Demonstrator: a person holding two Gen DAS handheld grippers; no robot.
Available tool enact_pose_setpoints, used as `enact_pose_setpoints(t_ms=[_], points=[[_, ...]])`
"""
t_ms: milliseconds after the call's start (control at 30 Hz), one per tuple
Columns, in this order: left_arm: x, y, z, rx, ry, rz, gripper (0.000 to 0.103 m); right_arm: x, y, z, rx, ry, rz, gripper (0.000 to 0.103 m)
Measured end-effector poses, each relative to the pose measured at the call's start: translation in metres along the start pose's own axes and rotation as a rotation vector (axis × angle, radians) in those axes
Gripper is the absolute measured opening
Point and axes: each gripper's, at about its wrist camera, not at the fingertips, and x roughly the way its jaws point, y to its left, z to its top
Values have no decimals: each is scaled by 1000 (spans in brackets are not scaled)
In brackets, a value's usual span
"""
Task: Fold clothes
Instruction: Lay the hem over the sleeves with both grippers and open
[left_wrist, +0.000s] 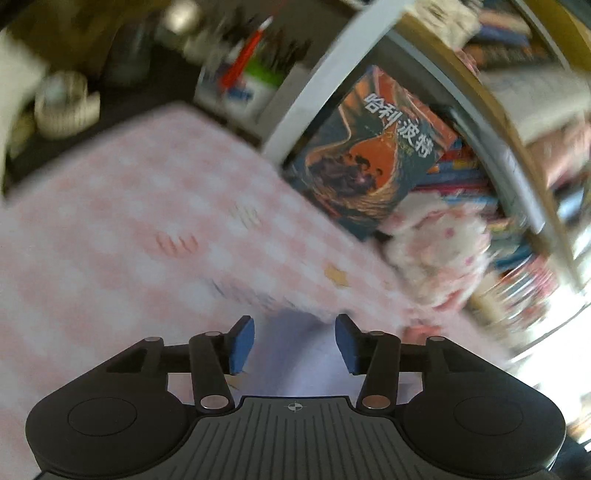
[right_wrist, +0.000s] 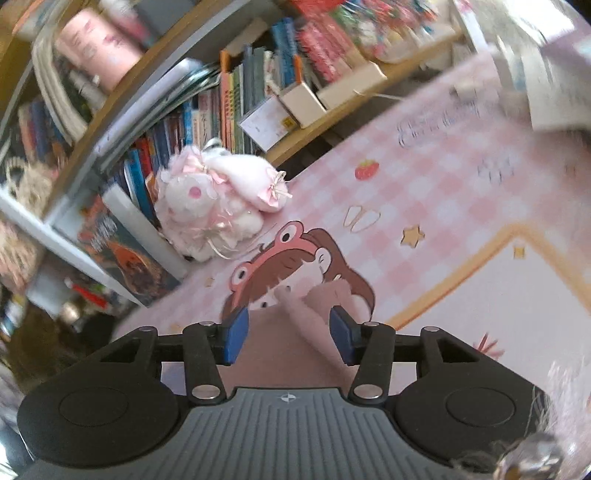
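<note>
Tilting down toward the pink checked counter (left_wrist: 110, 206), left gripper (left_wrist: 294, 343) with jaws released, blue pads (left_wrist: 242, 345) apart and pressing on nothing; pale lavender cloth (left_wrist: 295, 354) lying between and below the jaws, blurred, its far edge just past the pad tips. Angling down likewise, right gripper (right_wrist: 288, 338) with jaws released; fuzzy pink garment (right_wrist: 295, 343) spread in the gap, a fluffy fold close by the right-hand pad, contact impossible to tell. Beyond the jaws, a frog-hat cartoon print (right_wrist: 291, 266), then a pink plush toy (right_wrist: 218, 206) against the bookshelf (right_wrist: 221, 92).
</note>
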Motion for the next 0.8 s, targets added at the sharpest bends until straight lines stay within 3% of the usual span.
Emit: enact_pose_setpoints(t_ms=[200, 300, 367, 433, 467, 500, 567, 667, 800], points=[[14, -25, -13, 327, 44, 7, 48, 24, 34, -16, -417, 34, -145, 47], [27, -38, -19, 421, 47, 9, 48, 43, 48, -28, -590, 45, -202, 47], [37, -43, -22, 458, 52, 10, 48, 57, 52, -31, -637, 54, -216, 45], [49, -45, -21, 462, 60, 9, 45, 71, 52, -32, -637, 65, -238, 40], [54, -44, -20, 451, 64, 2, 20, 77, 51, -32, -619, 74, -257, 28], [57, -42, -17, 425, 73, -10, 5, 83, 50, -31, -593, 86, -268, 8], [49, -28, -7, 300, 57, -79, 4, 81, 41, -24, -490, 69, -249, 7], [54, -14, -3, 248, 58, -76, 4, 59, 19, -12, -252, 1, -168, 6], [78, -11, -7, 252, 98, -33, 5, 86, -2, -16, -193, 89, -211, 6]])
